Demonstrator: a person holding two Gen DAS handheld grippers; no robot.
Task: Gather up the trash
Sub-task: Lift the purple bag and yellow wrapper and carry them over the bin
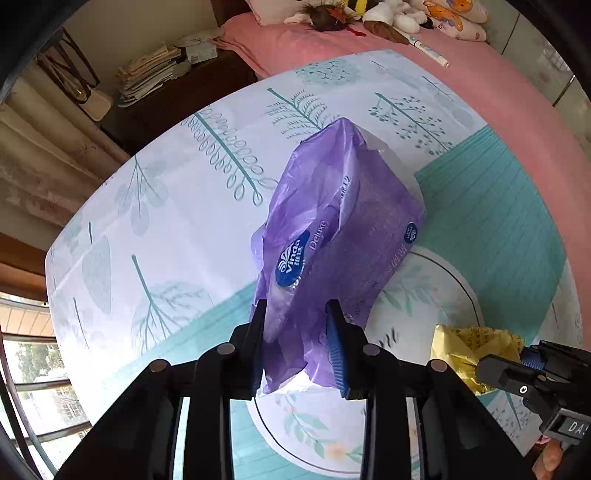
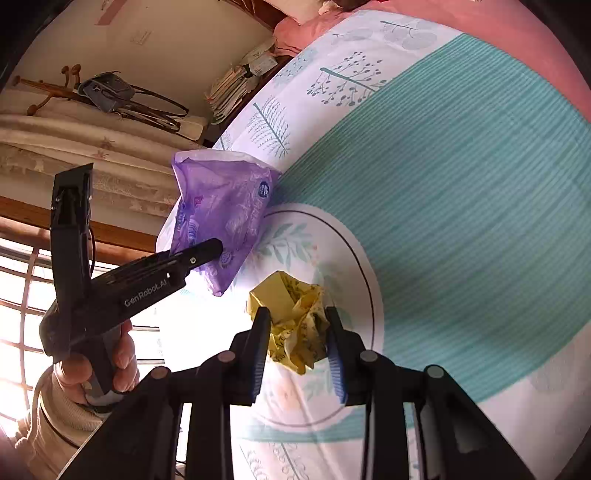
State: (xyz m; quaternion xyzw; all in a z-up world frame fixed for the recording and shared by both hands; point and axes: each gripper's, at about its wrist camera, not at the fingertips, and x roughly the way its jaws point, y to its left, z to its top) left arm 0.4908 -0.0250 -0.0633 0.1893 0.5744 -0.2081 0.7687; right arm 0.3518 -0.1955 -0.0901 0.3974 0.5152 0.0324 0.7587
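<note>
My left gripper (image 1: 297, 343) is shut on a purple plastic tissue wrapper (image 1: 332, 229) with a blue Vinda logo and holds it above the bed. The wrapper also shows in the right wrist view (image 2: 221, 214), hanging from the left gripper (image 2: 214, 249). My right gripper (image 2: 297, 343) is shut on a crumpled yellow paper ball (image 2: 295, 321), lifted over the round motif of the quilt. The yellow ball also shows in the left wrist view (image 1: 469, 350), low right, in the right gripper (image 1: 480, 365).
A white and teal leaf-print quilt (image 1: 184, 206) covers the bed over a pink sheet (image 1: 480, 85). Plush toys (image 1: 388, 14) and a pen (image 1: 430, 51) lie at the head. A dark bedside cabinet with stacked papers (image 1: 147, 74) stands at the left. A window is at lower left.
</note>
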